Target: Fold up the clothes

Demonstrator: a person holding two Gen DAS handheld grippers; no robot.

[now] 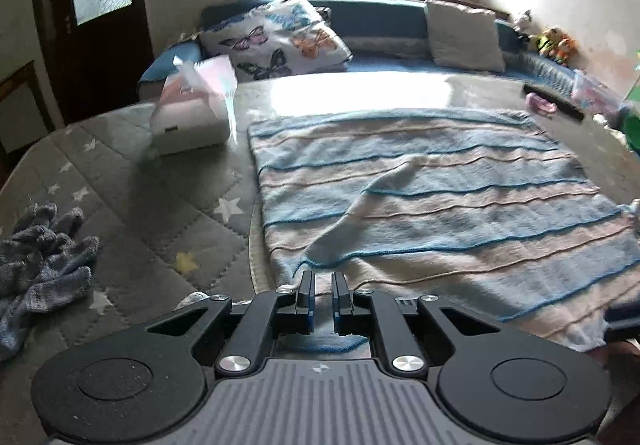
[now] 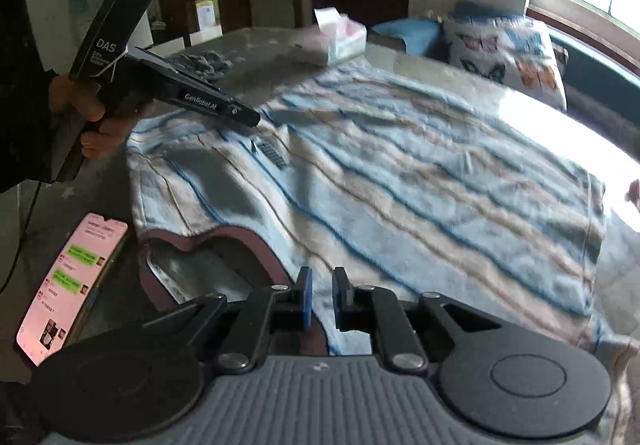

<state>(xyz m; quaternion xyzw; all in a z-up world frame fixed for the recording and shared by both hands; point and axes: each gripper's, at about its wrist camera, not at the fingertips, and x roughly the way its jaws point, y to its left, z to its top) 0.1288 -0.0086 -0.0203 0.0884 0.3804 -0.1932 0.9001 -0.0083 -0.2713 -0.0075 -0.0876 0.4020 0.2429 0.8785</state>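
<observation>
A striped garment in blue, white and beige (image 1: 440, 197) lies spread flat on the table, with a fold ridge across its middle. It also shows in the right wrist view (image 2: 400, 173), with a dark red collar edge (image 2: 240, 241) near my gripper. My left gripper (image 1: 323, 293) hovers over the garment's near left edge, jaws a small gap apart, holding nothing. My right gripper (image 2: 322, 297) hovers over the near edge by the collar, jaws a small gap apart, empty. The left gripper tool (image 2: 192, 93), held in a hand, shows above the garment's left side.
A tissue box (image 1: 192, 113) stands at the back left of the quilted star-print table cover (image 1: 160, 213). A grey fluffy cloth (image 1: 36, 261) lies at far left. A lit phone (image 2: 72, 285) lies near the table's edge. Cushions (image 1: 280, 37) sit on a bench under the window.
</observation>
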